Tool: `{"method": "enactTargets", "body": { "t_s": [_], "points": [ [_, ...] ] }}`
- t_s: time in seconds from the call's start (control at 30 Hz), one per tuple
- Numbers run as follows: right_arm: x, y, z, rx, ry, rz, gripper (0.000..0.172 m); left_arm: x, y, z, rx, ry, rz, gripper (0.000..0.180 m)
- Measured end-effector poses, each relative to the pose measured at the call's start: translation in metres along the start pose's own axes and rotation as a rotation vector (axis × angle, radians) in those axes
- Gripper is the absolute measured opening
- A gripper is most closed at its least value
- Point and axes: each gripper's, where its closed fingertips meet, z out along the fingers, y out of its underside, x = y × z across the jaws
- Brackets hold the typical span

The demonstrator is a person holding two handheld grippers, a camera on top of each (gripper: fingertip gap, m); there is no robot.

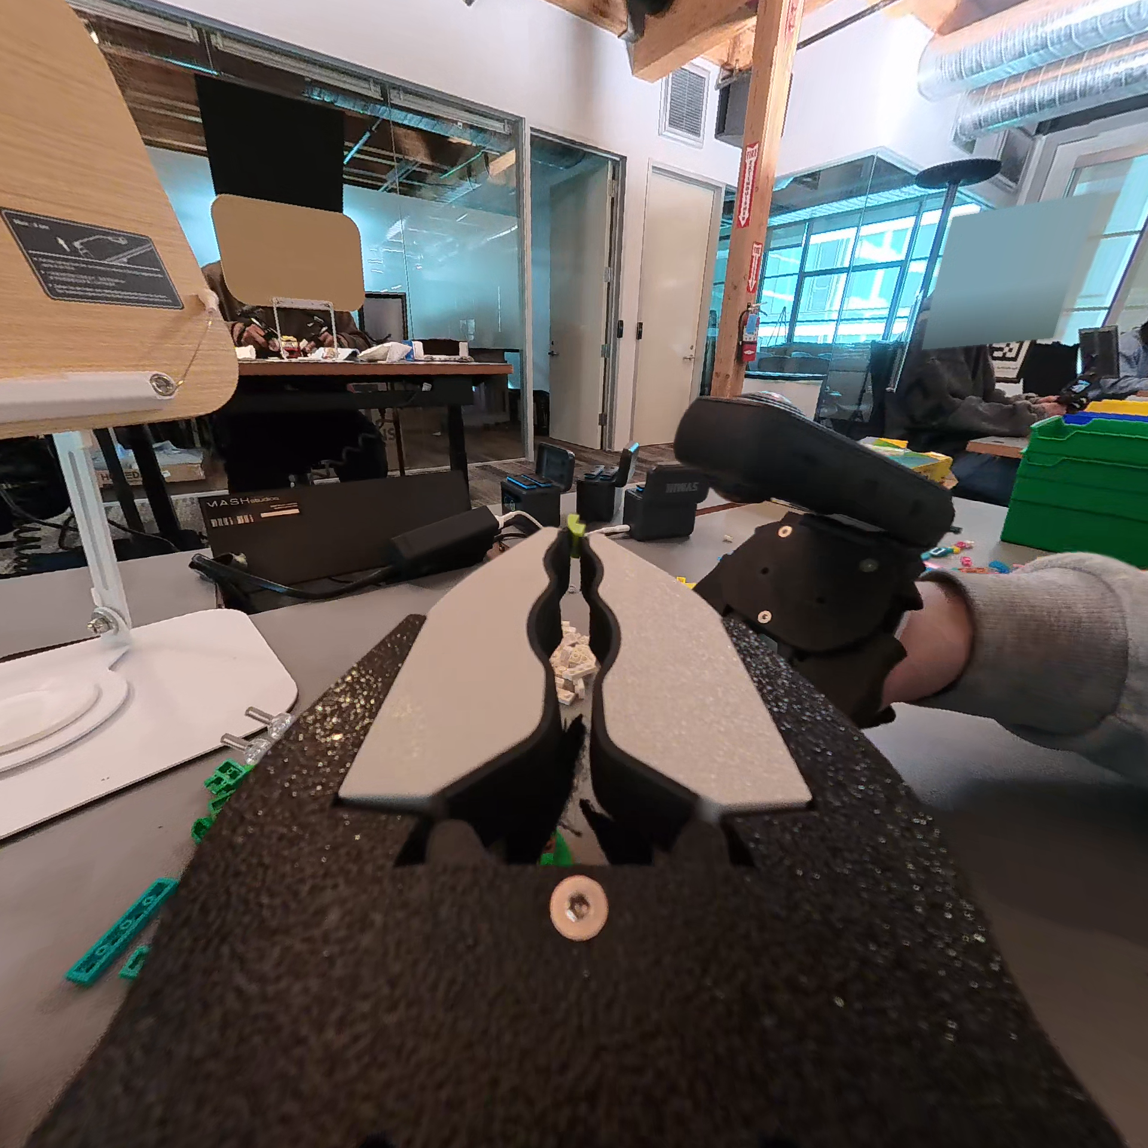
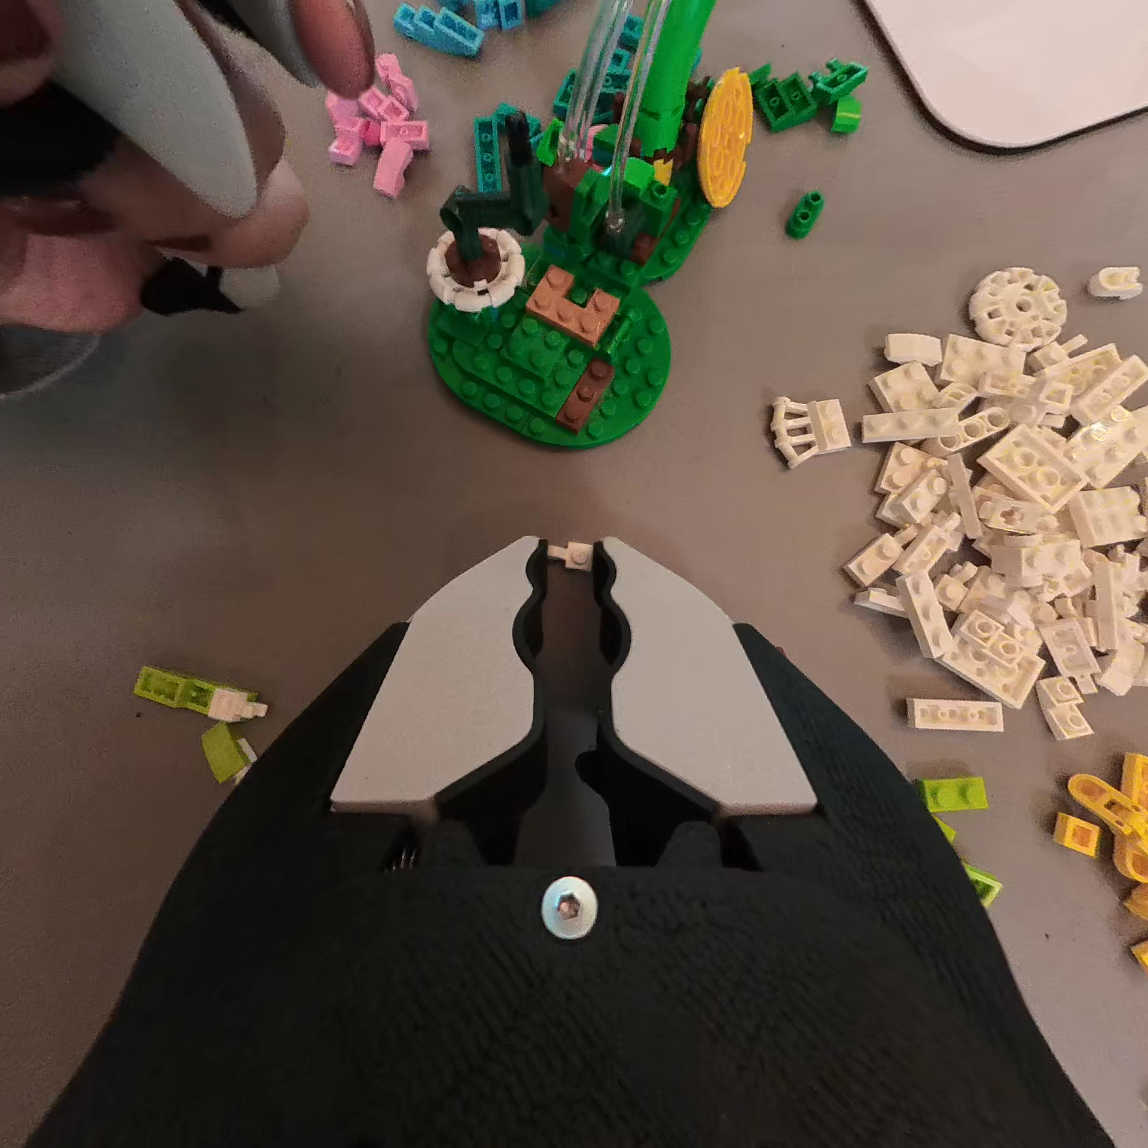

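In the left wrist view, the left gripper (image 1: 574, 546) is clamped on a small lime-green plastic brick piece (image 1: 575, 534), just in front of a lettered black rectangular box (image 1: 335, 528). In the right wrist view, the right gripper (image 2: 570, 553) pinches a small white plastic clip brick (image 2: 571, 553), near the round green studded brick model (image 2: 553, 348), whose loose white brick pile (image 2: 1019, 515) lies to its right.

White walls (image 1: 590, 74), glass partitions (image 1: 435, 261) and a timber post (image 1: 755, 205) are seen. Daylight is admitted through gridded windows (image 1: 832, 273).

Writing present, not transcribed:
- wooden post (image 1: 750, 261): two red-and-white signs (image 1: 751, 186)
- left of post: white-lettered black box (image 1: 329, 534), black sticker (image 1: 93, 258) on pale wood board
- below post: lettered dark charger case (image 1: 668, 500)
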Motion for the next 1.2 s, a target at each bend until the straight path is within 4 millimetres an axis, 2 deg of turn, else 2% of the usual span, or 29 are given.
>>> {"method": "enactTargets", "body": {
  "t_s": [0.03,0.07,0.13,0.23,0.3,0.37,0.4,0.5,0.57,0.63,0.73,0.83,1.13,1.2],
  "points": [
    [0.0,0.0,0.0,-0.012,-0.003,-0.004,0.013,0.0,0.0,0.0,-0.001,0.001,-0.001,0.002],
    [0.001,0.0,0.0,-0.026,0.0,-0.021,0.013,0.0,0.0,0.0,0.0,0.0,0.0,0.002],
    [0.017,-0.007,-0.004,-0.012,0.084,-0.07,0.012,-0.001,-0.001,0.0,0.003,-0.002,0.0,0.002],
    [0.064,-0.034,-0.016,0.102,0.305,-0.078,0.012,0.0,-0.004,-0.001,0.023,-0.004,-0.001,0.002],
    [0.089,-0.039,-0.017,0.102,0.382,-0.076,0.013,0.002,-0.004,-0.001,0.017,0.0,0.007,0.002],
    [0.095,-0.038,-0.01,0.074,0.354,-0.064,0.015,0.003,-0.003,0.0,0.013,0.001,0.014,0.002],
    [0.095,-0.036,-0.005,0.049,0.326,-0.06,0.028,0.003,-0.002,0.0,0.011,0.001,0.016,0.002],
    [0.09,-0.034,-0.005,0.037,0.273,-0.093,0.064,0.0,-0.001,0.0,0.002,-0.006,0.011,0.002],
    [0.078,-0.045,-0.021,0.132,0.292,-0.217,0.068,-0.002,0.0,0.0,-0.015,-0.011,-0.003,0.002],
    [0.056,-0.066,-0.048,0.302,0.368,-0.408,0.062,0.002,0.007,0.003,-0.067,0.027,-0.047,0.002],
    [0.015,-0.087,-0.084,0.495,0.538,-0.746,0.035,0.016,0.026,0.007,-0.186,0.12,-0.113,0.002],
    [0.005,-0.077,-0.085,0.382,0.661,-0.949,0.029,0.027,0.035,0.009,-0.241,0.186,-0.156,0.002],
    [-0.003,-0.059,-0.085,0.255,0.713,-1.152,0.02,0.044,0.045,0.007,-0.324,0.298,-0.209,0.002],
    [-0.005,-0.053,-0.081,0.21,0.712,-1.196,0.007,0.045,0.045,0.007,-0.326,0.312,-0.223,0.002]
  ]
}}
